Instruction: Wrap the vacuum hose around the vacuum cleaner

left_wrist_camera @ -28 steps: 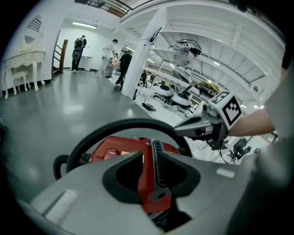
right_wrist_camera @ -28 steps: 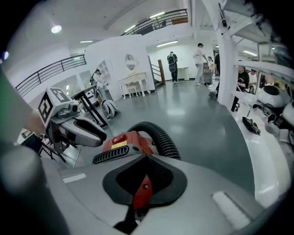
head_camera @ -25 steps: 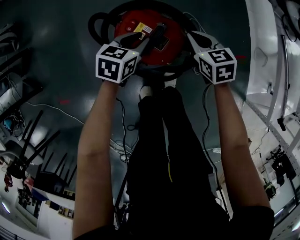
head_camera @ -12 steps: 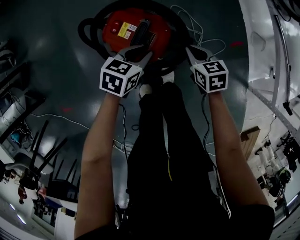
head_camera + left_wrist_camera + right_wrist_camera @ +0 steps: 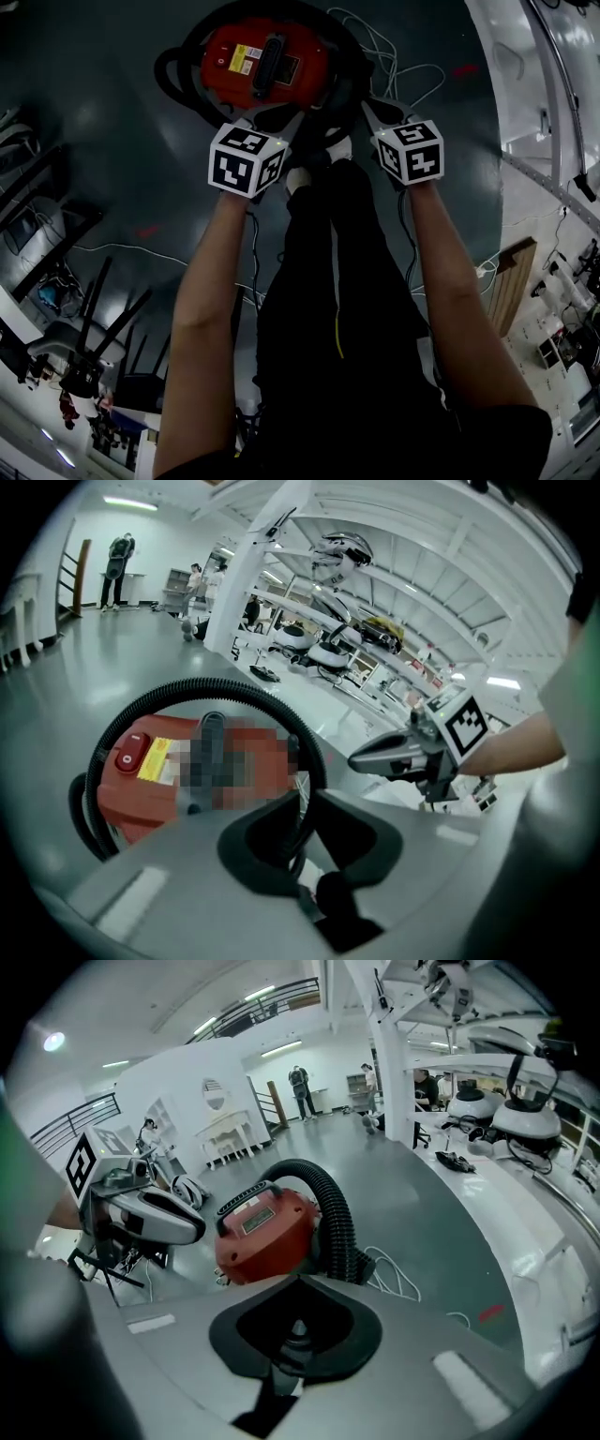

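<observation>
Ribbed black hose (image 5: 202, 688) loops round glossy red vacuum cleaner (image 5: 267, 61). Left gripper (image 5: 305, 836) just been closing, jaws pinching hose. Right gripper (image 5: 292, 1335) clamped tight, empty.

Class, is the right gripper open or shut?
Shut. In the right gripper view, the right gripper has its jaws together with nothing between them; the vacuum stands beyond them, untouched.
</observation>
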{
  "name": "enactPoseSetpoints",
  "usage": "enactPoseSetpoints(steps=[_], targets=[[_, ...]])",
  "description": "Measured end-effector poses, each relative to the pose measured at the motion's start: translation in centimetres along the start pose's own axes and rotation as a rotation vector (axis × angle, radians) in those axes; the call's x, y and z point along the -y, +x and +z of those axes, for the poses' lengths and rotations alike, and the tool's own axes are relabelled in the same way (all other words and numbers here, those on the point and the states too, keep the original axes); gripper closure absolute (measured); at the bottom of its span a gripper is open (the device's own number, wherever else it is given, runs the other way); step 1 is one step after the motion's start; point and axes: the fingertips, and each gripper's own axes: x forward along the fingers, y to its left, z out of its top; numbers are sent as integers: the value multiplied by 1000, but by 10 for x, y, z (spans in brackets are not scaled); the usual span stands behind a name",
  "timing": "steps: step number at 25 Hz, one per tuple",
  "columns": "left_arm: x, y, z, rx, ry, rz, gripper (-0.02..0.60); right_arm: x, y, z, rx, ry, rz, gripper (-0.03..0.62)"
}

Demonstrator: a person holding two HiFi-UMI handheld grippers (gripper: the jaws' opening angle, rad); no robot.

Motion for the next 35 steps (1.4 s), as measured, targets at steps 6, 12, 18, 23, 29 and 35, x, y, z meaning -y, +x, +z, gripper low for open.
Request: enactPoseSetpoints(steps=[6,12,18,23,29,35], targets=[[20,-17,-32,-47,20,-18,514,-25,-16,-32,-25,32,-15,597],[36,-35,-59,-79,11,-29,514,-57,-27,-50,-38,65,-11,597],[40,-50,-59,-58,-14,4,515,-80,-41,-35,-19,54,4,597],[45,-66,-45,-20,-39,58,558,-94,-59,-12,31,43,7,597],[59,-102,-29,24,-86,115,571,-121,-93,11,68,32,-31,597],[75,-152,-24,84,-198,173,571,-150,-142,36,131,56,-59,599]])
